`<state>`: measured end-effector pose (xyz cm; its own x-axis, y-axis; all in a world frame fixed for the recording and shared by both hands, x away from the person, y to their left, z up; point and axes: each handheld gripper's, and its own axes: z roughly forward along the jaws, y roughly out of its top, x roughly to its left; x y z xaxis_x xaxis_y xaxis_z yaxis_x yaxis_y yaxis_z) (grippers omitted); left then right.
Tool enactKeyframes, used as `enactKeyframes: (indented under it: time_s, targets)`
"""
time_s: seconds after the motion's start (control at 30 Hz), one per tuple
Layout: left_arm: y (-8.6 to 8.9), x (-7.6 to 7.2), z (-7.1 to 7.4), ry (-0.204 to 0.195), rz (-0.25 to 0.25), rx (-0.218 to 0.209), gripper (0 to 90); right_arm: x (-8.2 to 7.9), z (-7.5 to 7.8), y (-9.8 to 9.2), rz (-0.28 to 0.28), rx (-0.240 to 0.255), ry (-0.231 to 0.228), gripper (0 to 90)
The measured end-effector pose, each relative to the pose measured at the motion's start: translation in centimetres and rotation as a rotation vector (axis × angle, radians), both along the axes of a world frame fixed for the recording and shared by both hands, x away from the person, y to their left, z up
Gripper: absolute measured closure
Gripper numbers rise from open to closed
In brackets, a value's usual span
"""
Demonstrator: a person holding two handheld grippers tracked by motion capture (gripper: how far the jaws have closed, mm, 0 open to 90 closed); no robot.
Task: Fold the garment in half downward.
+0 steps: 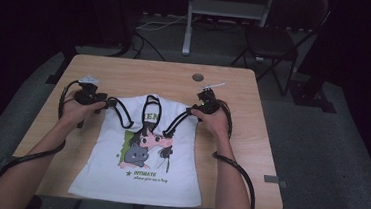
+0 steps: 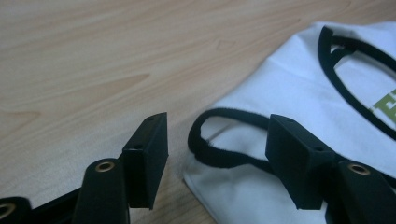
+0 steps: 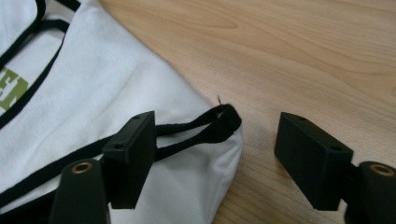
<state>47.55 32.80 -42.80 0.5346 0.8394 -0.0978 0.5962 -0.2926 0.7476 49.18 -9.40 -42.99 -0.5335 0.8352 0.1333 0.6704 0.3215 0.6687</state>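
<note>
A white T-shirt [image 1: 143, 166] with black trim and a cartoon print lies face up and flat on the wooden table [image 1: 141, 73]. My left gripper [image 1: 107, 102] is at the shirt's left sleeve. In the left gripper view, my left gripper [image 2: 219, 161] stands open with the black-edged sleeve opening [image 2: 210, 149] between the jaws, and the pads do not press on it. My right gripper [image 1: 191, 111] is at the right sleeve. In the right gripper view, my right gripper [image 3: 222, 154] stands open astride the black sleeve hem [image 3: 219, 123], whose tip lies in the gap.
A round grommet [image 1: 197, 77] sits in the tabletop beyond the shirt's collar. Bare wood lies to both sides of the shirt. A folding chair [image 1: 273, 41] and a metal stand [image 1: 187, 29] are on the floor behind the table.
</note>
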Motion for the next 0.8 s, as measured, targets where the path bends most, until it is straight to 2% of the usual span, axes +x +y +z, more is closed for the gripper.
enactKeyframes:
  time_s: [0.13, 0.23, 0.33, 0.47, 0.57, 0.7, 0.8]
  targets:
    - [-0.1, 0.1, -0.7, 0.01, -0.007, 0.011, 41.9, -0.2, 0.0, 0.4, 0.052, -0.032, -0.026, 43.7]
    - [-0.2, 0.1, -0.7, 0.014, -0.026, 0.001, 46.6, -0.4, 0.0, 0.8, 0.09, -0.057, -0.043, 53.4]
    - [-0.4, 0.1, -0.7, 0.009, -0.029, -0.008, 56.6, -0.6, 0.0, 0.9, 0.117, -0.052, -0.051, 64.9]
    - [-0.6, 0.4, -0.6, 0.044, -0.026, -0.016, 74.5, -0.7, 0.0, 1.0, 0.132, -0.04, -0.052, 74.3]
    - [-0.8, 0.6, -0.5, 0.064, -0.019, -0.046, 81.2, -0.6, 0.0, 0.9, 0.133, -0.017, -0.035, 77.0]
    - [-0.4, 1.0, 0.0, 0.072, -0.006, -0.117, 82.0, -0.4, 0.6, 0.2, 0.119, 0.052, -0.024, 78.5]
    - [-0.2, 1.2, 0.4, 0.067, 0.0, -0.164, 82.0, -0.1, 1.2, -0.3, 0.109, 0.077, -0.021, 79.0]
